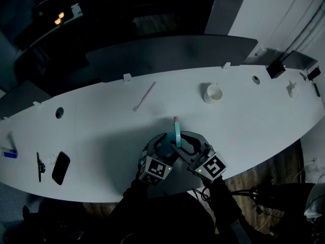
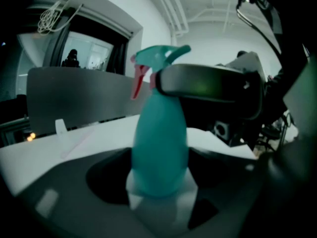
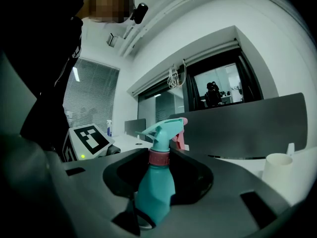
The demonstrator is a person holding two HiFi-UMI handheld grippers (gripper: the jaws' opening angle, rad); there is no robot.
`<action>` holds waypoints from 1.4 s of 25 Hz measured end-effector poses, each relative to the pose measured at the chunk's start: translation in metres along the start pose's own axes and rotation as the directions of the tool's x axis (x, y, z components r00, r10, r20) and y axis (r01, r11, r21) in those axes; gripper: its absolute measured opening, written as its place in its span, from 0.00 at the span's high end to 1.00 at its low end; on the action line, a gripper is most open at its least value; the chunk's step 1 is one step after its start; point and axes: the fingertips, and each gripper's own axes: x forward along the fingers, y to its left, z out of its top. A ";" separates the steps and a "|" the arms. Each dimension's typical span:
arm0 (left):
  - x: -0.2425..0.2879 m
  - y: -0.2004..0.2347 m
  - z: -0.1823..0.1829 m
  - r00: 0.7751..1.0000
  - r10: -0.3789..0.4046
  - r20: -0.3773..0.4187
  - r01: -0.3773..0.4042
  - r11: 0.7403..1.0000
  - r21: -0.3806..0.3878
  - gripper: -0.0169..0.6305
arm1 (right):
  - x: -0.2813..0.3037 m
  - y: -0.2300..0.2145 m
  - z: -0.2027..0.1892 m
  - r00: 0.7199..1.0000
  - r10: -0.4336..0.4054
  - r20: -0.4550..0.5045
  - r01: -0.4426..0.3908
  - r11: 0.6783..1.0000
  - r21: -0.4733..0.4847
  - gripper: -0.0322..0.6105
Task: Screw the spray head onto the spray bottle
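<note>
We see a long white table (image 1: 101, 105) running across the head view, with a dark divider (image 1: 172, 55) standing along its far edge. At the near edge, about the middle of the table's length, the two grippers meet side by side.

The left gripper (image 1: 163, 142) has its jaws fairly wide and closed on the lower body of the teal spray bottle (image 1: 177, 131). In its own view the left gripper (image 2: 159, 182) shows the spray bottle (image 2: 159, 148) upright between the pale pads, which press on it on both sides.

The right gripper (image 1: 189, 142) sits higher on the same bottle. In the left gripper view, one dark jaw of the right gripper (image 2: 208, 86) wraps the neck just under the spray head (image 2: 158, 58). In its own view, the right gripper (image 3: 158, 172) has its jaws set narrower, closed at the pink collar (image 3: 159, 157) where the spray head (image 3: 163, 130) sits on the spray bottle (image 3: 156, 192).

We cannot tell whether the bottle's base touches the table.

A black phone (image 1: 61, 168) lies well to the left. A white cup (image 1: 213, 93) stands farther back on the right. A thin pale stick (image 1: 144, 96) lies beyond the bottle.
</note>
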 end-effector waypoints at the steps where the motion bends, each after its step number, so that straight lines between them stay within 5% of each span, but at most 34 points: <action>1: 0.000 0.000 0.000 1.000 0.001 0.003 -0.001 1.000 -0.001 0.42 | 0.000 0.000 0.000 1.000 -0.003 0.003 0.003 1.000 -0.002 0.73; 7: 0.001 0.000 -0.001 1.000 0.002 0.008 -0.002 1.000 -0.015 0.42 | 0.001 0.000 -0.002 0.998 -0.007 -0.058 0.010 0.998 0.056 0.73; 11: 0.002 0.000 -0.002 1.000 0.003 0.014 -0.003 1.000 -0.010 0.42 | -0.005 0.002 0.001 0.992 0.084 -0.090 -0.067 0.981 0.180 0.61; 13: 0.001 0.000 -0.001 1.000 -0.001 0.011 0.001 1.000 -0.007 0.42 | -0.009 -0.002 0.000 0.982 0.163 -0.091 -0.128 0.943 0.307 0.61; 17: 0.000 0.000 -0.001 1.000 -0.004 0.004 0.004 1.000 -0.005 0.42 | -0.006 -0.014 0.000 0.937 0.339 -0.084 -0.249 0.817 0.520 0.61; 25: -0.001 -0.002 0.000 1.000 -0.020 -0.003 0.020 1.000 -0.005 0.42 | 0.011 -0.007 0.001 0.824 0.556 -0.111 -0.391 0.699 0.599 0.62; 27: -0.001 -0.001 0.000 1.000 -0.020 0.000 0.020 1.000 -0.002 0.42 | 0.011 -0.008 0.002 0.825 0.551 -0.123 -0.394 0.718 0.574 0.72; 29: 0.000 -0.001 0.000 1.000 -0.018 0.001 0.018 1.000 0.001 0.42 | 0.011 -0.007 0.002 0.836 0.525 -0.162 -0.394 0.778 0.489 0.72; 32: 0.000 0.000 -0.001 1.000 -0.015 0.007 0.015 1.000 -0.003 0.42 | 0.008 -0.002 0.003 0.884 0.423 -0.200 -0.365 0.890 0.273 0.73; 35: 0.000 0.000 -0.002 1.000 -0.013 0.013 0.013 1.000 -0.001 0.42 | 0.006 0.003 0.004 0.938 0.285 -0.197 -0.285 0.958 0.028 0.73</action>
